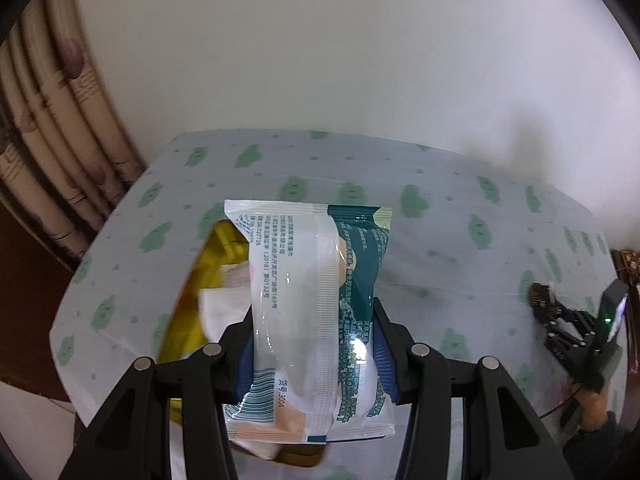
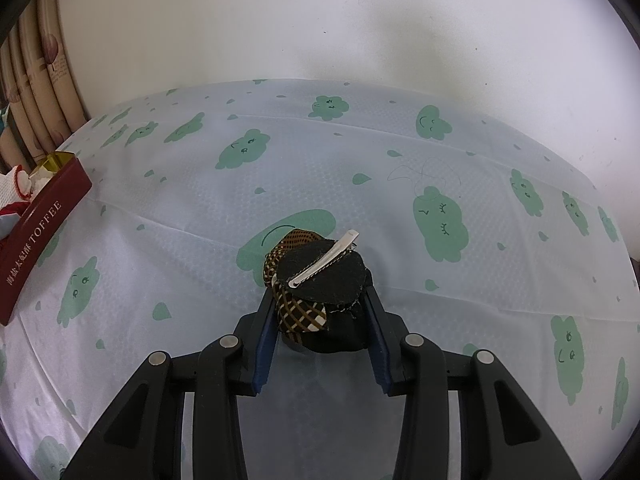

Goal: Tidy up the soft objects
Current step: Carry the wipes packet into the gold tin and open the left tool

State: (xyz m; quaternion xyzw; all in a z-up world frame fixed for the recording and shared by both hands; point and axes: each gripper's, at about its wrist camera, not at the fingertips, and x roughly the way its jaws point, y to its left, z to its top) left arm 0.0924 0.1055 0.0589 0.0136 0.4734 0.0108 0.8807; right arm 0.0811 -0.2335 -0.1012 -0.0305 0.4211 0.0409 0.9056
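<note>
My left gripper point(image 1: 314, 344) is shut on a white and teal plastic packet point(image 1: 316, 312) and holds it upright above a gold-lined box point(image 1: 192, 300) with white soft items inside. My right gripper point(image 2: 320, 308) is shut on a black and brown plaid fabric hair clip point(image 2: 320, 284) with a silver metal clip on top, low over the tablecloth. The right gripper also shows in the left wrist view point(image 1: 560, 316), far right. The same box shows in the right wrist view as a red box marked TOFFEE point(image 2: 40, 232), far left.
The table wears a white cloth with green cloud prints point(image 2: 400, 152). A white wall stands behind it. Patterned curtains point(image 1: 60, 140) hang at the left. The table's left edge drops off beside the box.
</note>
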